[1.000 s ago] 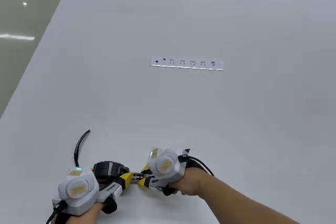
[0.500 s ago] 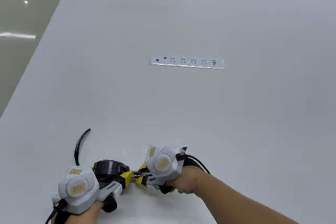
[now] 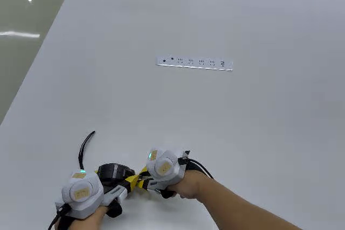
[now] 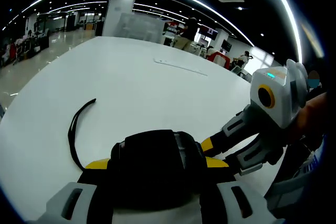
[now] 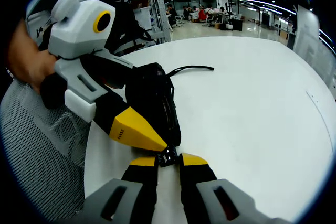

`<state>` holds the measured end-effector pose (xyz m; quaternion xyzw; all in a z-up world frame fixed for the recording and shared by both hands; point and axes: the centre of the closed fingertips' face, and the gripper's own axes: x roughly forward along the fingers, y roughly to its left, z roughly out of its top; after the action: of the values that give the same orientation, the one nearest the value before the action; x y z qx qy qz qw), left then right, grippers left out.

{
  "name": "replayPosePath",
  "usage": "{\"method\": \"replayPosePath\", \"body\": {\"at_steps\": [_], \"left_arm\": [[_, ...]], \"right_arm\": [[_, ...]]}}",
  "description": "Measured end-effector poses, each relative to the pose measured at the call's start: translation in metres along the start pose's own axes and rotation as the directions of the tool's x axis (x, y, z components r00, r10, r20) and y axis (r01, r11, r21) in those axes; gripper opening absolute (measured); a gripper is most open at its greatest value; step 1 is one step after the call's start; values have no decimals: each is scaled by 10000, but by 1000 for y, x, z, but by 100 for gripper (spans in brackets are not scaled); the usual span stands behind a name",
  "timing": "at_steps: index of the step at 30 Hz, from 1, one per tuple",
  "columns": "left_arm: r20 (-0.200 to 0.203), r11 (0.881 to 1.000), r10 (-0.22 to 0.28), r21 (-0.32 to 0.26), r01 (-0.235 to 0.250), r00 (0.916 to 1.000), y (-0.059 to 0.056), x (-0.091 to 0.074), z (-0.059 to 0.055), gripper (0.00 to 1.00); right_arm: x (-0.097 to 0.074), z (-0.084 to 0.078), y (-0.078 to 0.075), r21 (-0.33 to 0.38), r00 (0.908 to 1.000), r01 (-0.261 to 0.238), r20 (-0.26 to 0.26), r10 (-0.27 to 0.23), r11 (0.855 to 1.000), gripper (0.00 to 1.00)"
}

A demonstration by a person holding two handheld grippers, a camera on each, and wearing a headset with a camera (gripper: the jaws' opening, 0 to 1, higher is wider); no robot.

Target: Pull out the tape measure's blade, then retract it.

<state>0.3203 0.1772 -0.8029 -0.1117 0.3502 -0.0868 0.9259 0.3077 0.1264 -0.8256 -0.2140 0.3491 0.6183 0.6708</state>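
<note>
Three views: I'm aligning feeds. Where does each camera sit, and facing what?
Head view: on the head, looking down at the table; left gripper, right gripper and a forearm show.
Left gripper view: along its own jaws, clamped on the tape measure.
Right gripper view: along its own jaws, pinching the blade tip.
Both gripper views share the tape measure, from opposite sides.

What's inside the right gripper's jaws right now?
A small dark tab at the mouth of the tape measure, likely the blade's hook, pinched by the right gripper. The left gripper clamps the case. Any drawn-out blade is covered by the jaws.
</note>
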Motion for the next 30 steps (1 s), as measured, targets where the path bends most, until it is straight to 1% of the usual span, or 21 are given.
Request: {"method": "replayPosePath", "body": {"at_steps": [2, 10, 13, 17, 22, 23, 25, 26, 30], "left_arm": [[1, 10000, 4, 2, -4, 10000, 0, 0, 0, 63], [3, 10000, 15, 18, -15, 10000, 0, 0, 0, 63], [10, 10000, 21, 19, -21, 10000, 0, 0, 0, 63], [13, 10000, 17, 10, -17, 10000, 0, 0, 0, 63], [1, 10000, -11, -32, 11, 10000, 0, 0, 0, 63], [-10, 10000, -42, -30, 42, 10000, 0, -1, 0, 63], [-22, 9999, -78, -73, 78, 10000, 0, -1, 0, 63], [-47, 10000, -82, -8, 82, 10000, 0, -1, -1, 63], [-21, 10000, -71, -54, 71, 10000, 0, 0, -1, 63]], "right_arm": [[0, 1, 0, -144, 10000, -5, 3, 5, 9999, 15], [0, 2, 1, -158, 10000, 21, 31, -20, 9999, 15], [0, 1, 0, -383, 10000, 44, 73, -41, 9993, 15], [1, 1, 1, -429, 10000, 55, 28, -54, 9991, 15], [2, 2, 0, -513, 10000, -90, -36, 88, 9986, 14], [3, 3, 1, -370, 9996, -268, -54, 266, 9990, 14], [5, 5, 2, -471, 9992, -383, -134, 377, 9982, 14], [5, 5, 3, -828, 9983, -503, -323, 477, 9953, 14], [5, 4, 3, -1022, 9977, -558, -451, 515, 9932, 14]]}}
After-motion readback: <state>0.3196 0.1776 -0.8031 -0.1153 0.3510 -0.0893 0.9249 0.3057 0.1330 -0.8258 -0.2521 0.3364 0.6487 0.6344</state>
